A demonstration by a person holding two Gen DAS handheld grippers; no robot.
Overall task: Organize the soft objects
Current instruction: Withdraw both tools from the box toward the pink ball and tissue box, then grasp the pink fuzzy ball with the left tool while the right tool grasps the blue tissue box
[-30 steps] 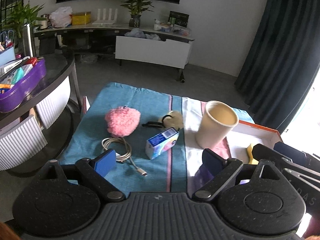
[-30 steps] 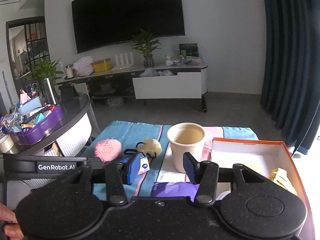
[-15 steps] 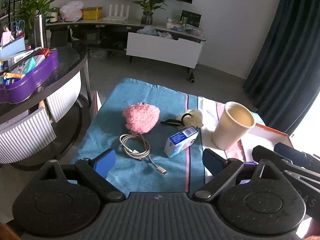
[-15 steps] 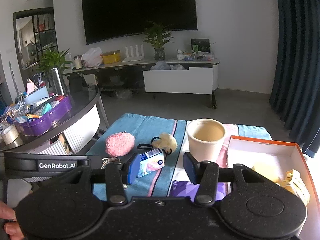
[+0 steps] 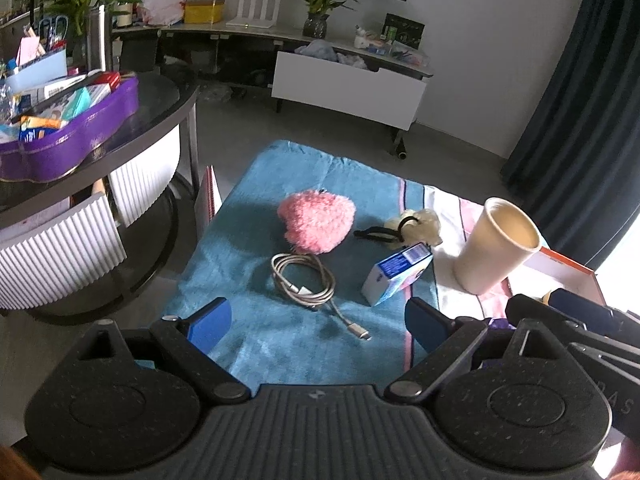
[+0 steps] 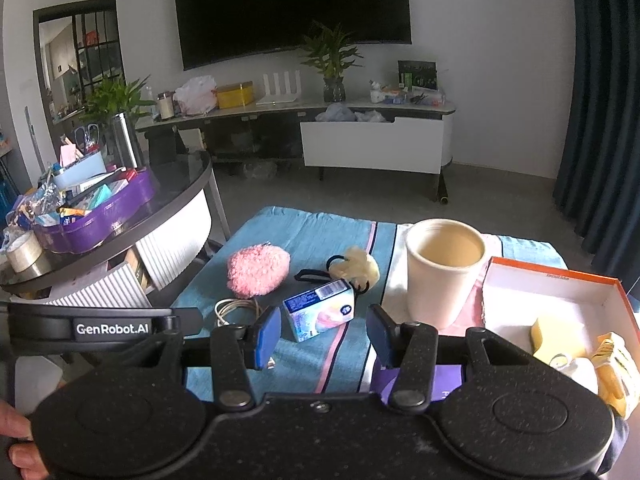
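A pink fluffy pouch (image 5: 317,223) (image 6: 258,270) lies on the blue towel (image 5: 260,332) (image 6: 312,232). Right of it sits a cream plush hair tie (image 5: 416,226) (image 6: 358,266) with a black band. A coiled charging cable (image 5: 303,282) (image 6: 234,310) and a small blue-and-pink box (image 5: 396,278) (image 6: 320,314) lie nearer to me. My left gripper (image 5: 318,322) hangs open above the towel's near part, nothing between its blue pads. My right gripper (image 6: 322,338) is open too, just short of the small box. An orange box (image 6: 560,308) (image 5: 568,270) on the right holds yellow soft items (image 6: 554,338).
A tall cream cup (image 5: 494,246) (image 6: 444,270) stands between the towel items and the orange box. A dark round side table (image 5: 120,140) with a purple tray (image 5: 68,136) of clutter stands to the left. A purple item (image 6: 444,380) lies under the right gripper.
Both grippers have drawn back and sunk a little, so the towel's objects sit farther up in both views. Neither jaw opening has changed. Nothing on the towel has moved.
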